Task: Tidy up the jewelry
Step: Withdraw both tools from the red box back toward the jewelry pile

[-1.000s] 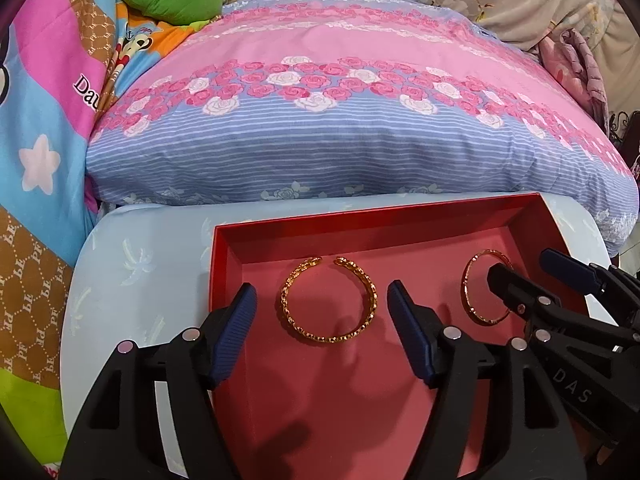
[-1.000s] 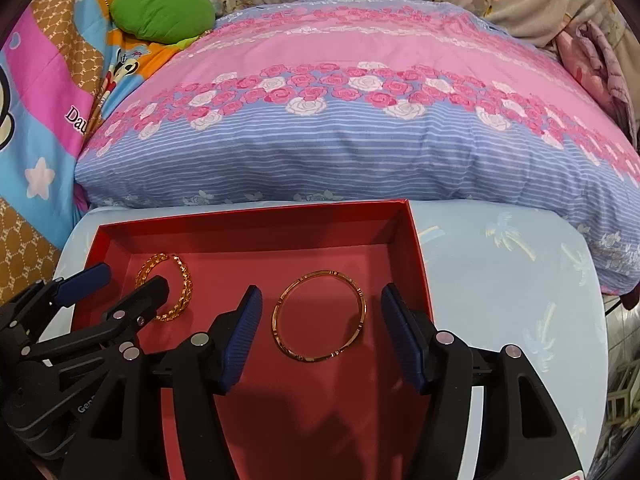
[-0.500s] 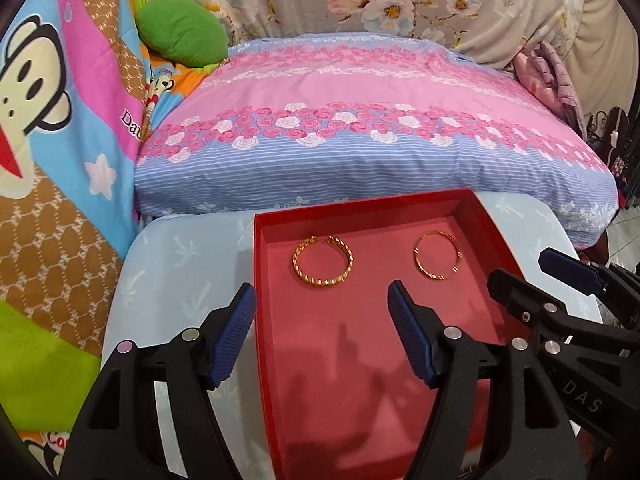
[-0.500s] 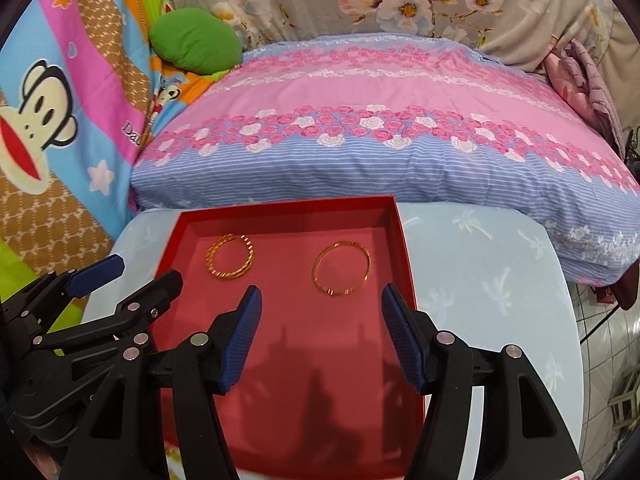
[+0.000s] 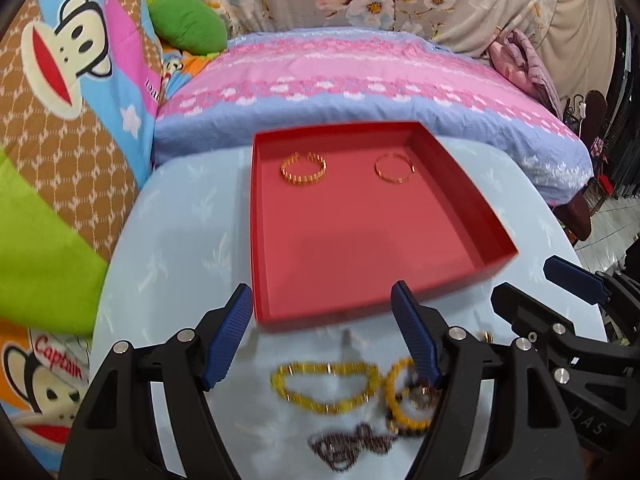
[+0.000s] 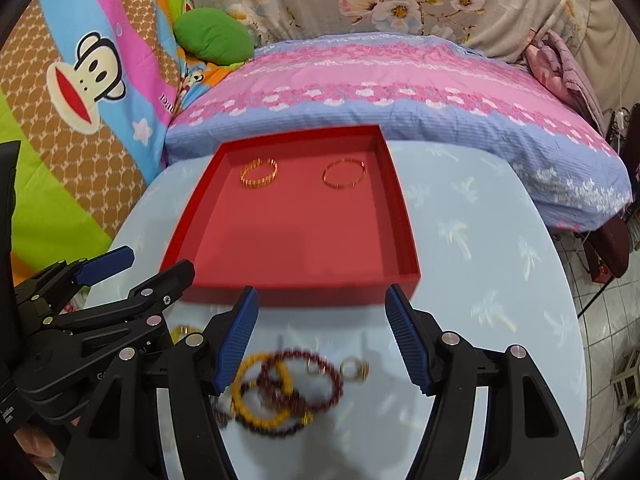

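A red tray [image 5: 460, 184] [image 6: 400, 216] sits on a light blue table. Inside at its far end lie a twisted gold bangle [image 5: 303, 169] [image 6: 259, 173] and a thin gold bangle [image 5: 394, 167] [image 6: 344, 174]. Loose jewelry lies on the table in front of the tray: a yellow bead bracelet [image 5: 326, 386], a second yellow bracelet [image 6: 260, 388], a dark red bead bracelet [image 6: 304, 380], small gold rings [image 6: 354, 370] and a dark bracelet [image 5: 350, 446]. My left gripper [image 5: 322, 338] and right gripper [image 6: 322, 334] are both open and empty above this pile.
A pink and blue floral pillow [image 5: 360, 80] lies right behind the table. A colourful cartoon blanket [image 5: 60, 120] is on the left, with a green cushion [image 5: 186, 28]. The table [image 6: 500, 280] edge drops to a tiled floor on the right.
Both grippers have pulled back and up from the tray, leaving the two gold bangles inside. The loose jewelry pile in front of the tray has come into view.
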`<state>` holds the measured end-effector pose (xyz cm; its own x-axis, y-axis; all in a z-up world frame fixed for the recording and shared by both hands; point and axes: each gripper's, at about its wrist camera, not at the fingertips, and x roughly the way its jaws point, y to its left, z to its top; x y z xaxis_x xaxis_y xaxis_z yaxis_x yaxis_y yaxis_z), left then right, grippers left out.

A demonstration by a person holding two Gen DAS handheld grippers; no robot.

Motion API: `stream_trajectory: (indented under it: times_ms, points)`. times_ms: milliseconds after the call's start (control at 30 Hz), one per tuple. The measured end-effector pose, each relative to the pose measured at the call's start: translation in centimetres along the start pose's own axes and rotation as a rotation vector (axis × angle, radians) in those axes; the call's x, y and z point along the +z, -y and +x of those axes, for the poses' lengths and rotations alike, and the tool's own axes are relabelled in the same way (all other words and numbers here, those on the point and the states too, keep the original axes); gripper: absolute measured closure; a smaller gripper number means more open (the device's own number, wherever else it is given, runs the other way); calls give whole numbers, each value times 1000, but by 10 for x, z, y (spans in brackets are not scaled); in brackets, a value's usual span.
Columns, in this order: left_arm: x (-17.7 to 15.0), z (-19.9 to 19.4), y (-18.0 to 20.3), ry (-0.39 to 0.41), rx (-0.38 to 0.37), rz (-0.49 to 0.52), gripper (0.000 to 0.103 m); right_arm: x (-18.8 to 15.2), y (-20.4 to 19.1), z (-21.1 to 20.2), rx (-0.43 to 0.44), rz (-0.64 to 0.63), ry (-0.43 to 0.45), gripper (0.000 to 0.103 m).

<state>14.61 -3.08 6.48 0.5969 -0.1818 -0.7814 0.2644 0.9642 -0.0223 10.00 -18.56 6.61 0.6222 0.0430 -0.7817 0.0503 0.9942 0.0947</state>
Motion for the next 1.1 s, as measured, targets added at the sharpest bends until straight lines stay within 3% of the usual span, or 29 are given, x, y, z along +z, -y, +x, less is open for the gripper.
stream_trajectory:
  times_ms: [400, 667, 967, 1100]
  points:
    - [-90, -10, -6, -85, -22, -45, 34, -78, 1, -14, -45, -15, -46, 39]
    - [-121, -10, -9, -115, -30, -44, 35, -104, 12, -8, -45, 30, -98, 39]
    - [-126, 1, -7, -138, -76, -59, 59, -110, 9, -5, -39, 21, -108, 39]
    - [-124, 2, -5, -146, -117, -48, 81, -110, 9, -2, -35, 24, -115, 39]
